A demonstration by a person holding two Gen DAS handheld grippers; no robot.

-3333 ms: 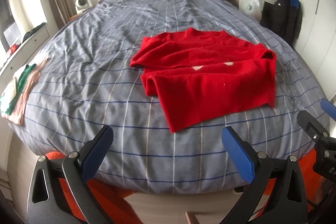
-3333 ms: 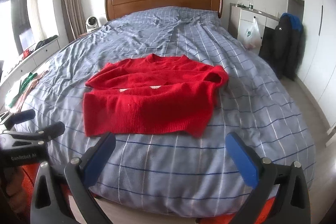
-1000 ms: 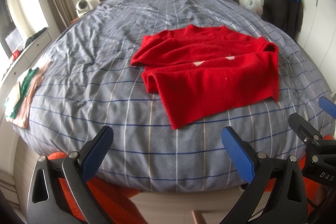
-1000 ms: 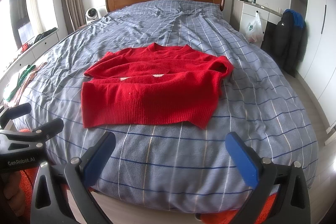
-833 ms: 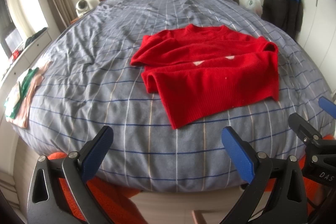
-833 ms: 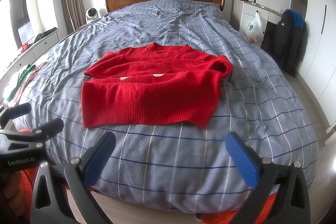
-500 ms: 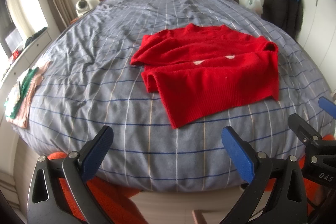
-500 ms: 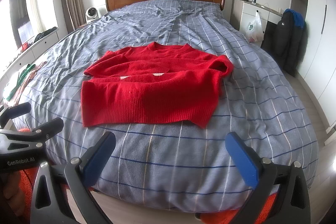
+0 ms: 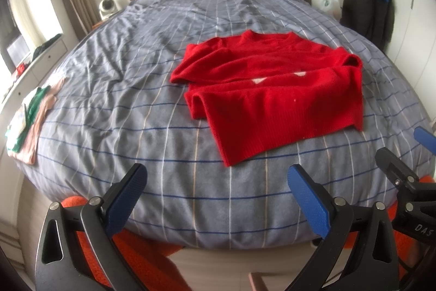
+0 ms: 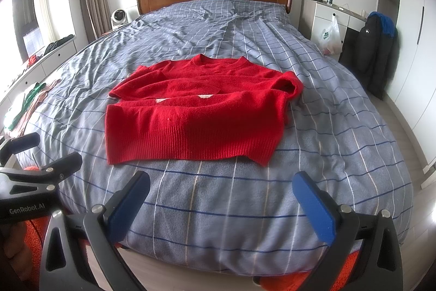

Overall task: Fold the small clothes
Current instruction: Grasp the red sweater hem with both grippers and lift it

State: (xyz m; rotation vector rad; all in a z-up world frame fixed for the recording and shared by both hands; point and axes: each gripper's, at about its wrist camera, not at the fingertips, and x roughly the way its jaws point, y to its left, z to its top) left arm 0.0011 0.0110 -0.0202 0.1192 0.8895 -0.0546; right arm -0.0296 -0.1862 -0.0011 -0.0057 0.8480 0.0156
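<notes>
Both the left hand-held gripper [image 9: 216,194] and right hand-held gripper [image 10: 222,199] hang spread apart short of the red sweater [image 10: 196,111], lying flat ahead on the bed [image 10: 327,105], seemingly sizing up its near hem for a fold.

A red knit sweater [image 10: 199,111] is laid flat on the checked bed cover [image 10: 245,198], neckline toward the headboard, ribbed hem nearest the foot. Both sleeves are folded across the chest; two small white patches are visible.

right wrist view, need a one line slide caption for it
Open right gripper faces a red sweater lying on a checked bed.
</notes>
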